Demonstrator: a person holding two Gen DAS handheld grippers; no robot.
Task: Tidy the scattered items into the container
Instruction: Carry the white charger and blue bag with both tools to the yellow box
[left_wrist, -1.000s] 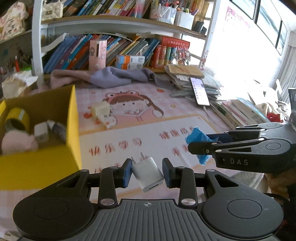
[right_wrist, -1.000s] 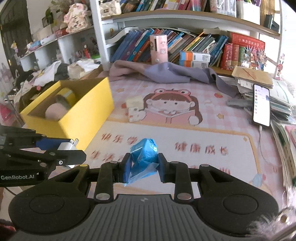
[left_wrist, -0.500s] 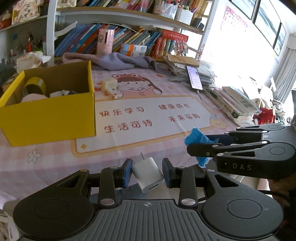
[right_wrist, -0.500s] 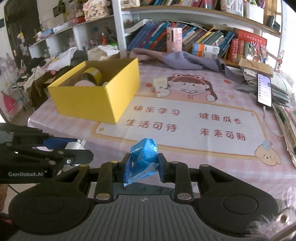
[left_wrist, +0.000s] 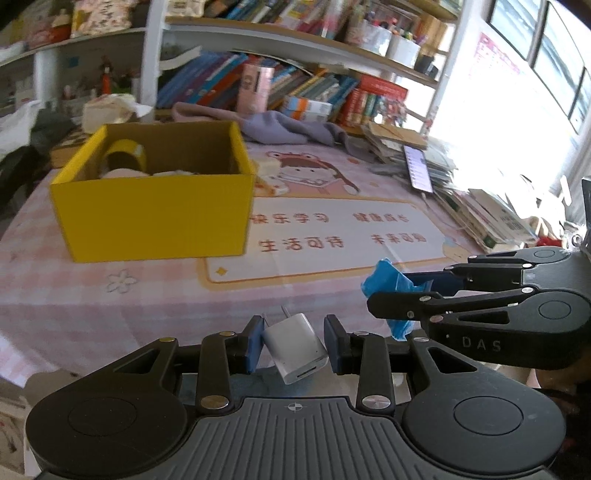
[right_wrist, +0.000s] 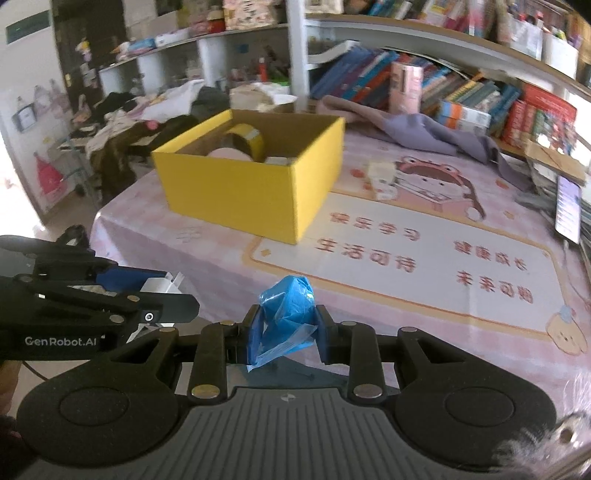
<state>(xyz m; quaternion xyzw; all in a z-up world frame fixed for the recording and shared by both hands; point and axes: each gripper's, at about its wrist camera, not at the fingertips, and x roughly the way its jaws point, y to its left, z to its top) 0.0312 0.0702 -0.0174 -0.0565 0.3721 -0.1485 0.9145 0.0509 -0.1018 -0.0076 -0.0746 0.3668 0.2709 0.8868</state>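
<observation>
White charger (left_wrist: 295, 341) clamped in left hand-held gripper (left_wrist: 293, 345), short of yellow box (left_wrist: 155, 210).

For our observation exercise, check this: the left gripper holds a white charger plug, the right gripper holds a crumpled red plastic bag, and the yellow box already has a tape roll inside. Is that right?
One detail is wrong: the bag in the right gripper is blue, as the right wrist view shows. The left gripper does hold the white charger plug, and the yellow box already contains a tape roll.
</observation>
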